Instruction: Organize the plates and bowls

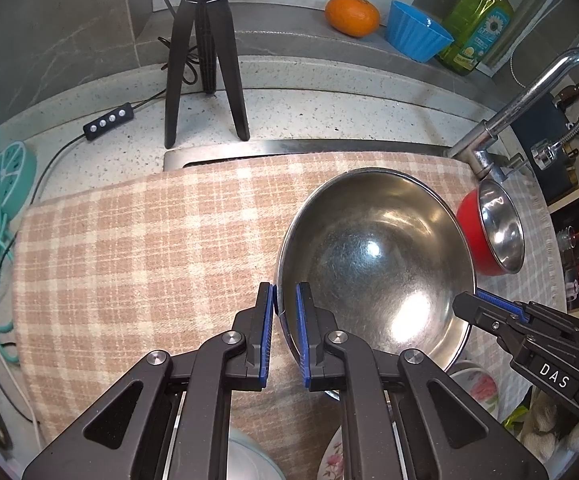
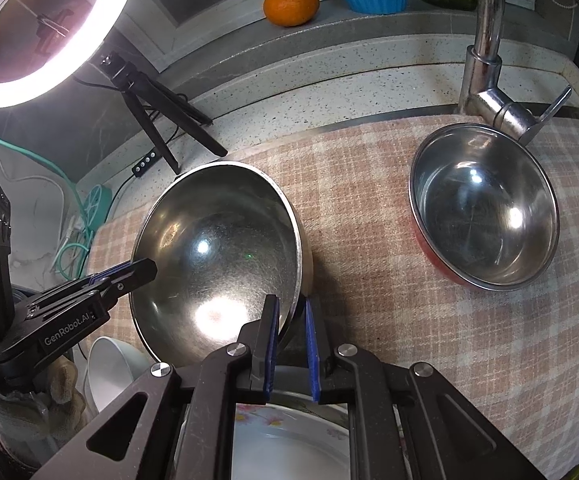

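Gripping the steel bowl (image 1: 373, 256) rim with both my left gripper (image 1: 285, 312) and right gripper (image 2: 291, 328) pinched narrow, I judge level, matched movement essential above the checked cloth (image 1: 149, 248) ahead.

Each camera sits on a gripper, looking steeply down and close at the checked cloth (image 1: 129, 248). Both see the big steel bowl (image 1: 373, 256): at three o'clock in the left view, nine o'clock in the right.
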Demonstrator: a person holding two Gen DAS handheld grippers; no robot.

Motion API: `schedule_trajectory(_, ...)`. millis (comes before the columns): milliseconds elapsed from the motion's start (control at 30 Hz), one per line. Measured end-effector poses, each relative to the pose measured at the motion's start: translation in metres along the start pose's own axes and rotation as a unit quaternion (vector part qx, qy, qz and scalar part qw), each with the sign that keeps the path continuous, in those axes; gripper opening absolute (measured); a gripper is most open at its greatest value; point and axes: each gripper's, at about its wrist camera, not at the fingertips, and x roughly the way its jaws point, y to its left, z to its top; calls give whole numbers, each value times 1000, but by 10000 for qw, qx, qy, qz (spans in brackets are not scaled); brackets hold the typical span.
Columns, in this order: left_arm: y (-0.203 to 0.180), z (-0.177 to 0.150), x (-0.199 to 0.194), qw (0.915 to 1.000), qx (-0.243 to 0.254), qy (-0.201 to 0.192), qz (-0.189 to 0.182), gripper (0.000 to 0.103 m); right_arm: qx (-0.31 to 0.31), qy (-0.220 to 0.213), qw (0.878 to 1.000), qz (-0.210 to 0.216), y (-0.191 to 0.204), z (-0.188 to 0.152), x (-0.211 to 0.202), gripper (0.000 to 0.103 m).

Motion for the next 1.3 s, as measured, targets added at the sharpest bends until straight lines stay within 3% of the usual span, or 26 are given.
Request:
schedule_trajectory(133,1,-3,-5,9999,38,-59,107,12,-54,-35,10000,-25,3,-1,-2,14)
schedule_trajectory(200,5,-5,-9,9999,7,-92,124,15,-88,-96,9999,-62,5,-2,-4,23)
schedule_trajectory(267,8,-7,-14,9999,-25,-124,110,18,-100,-203,9997,-115,7,-3,-8,24)
schedule_trajectory(667,39,-22,-49,9968,-316,-579,460,18,-184,-565,9980,-209,21,-2,-21,24)
schedule_trajectory(1300,57,-76,-128,9868,-557,-1320,749,18,-910,-868,9917,267,80,-26,-53,24)
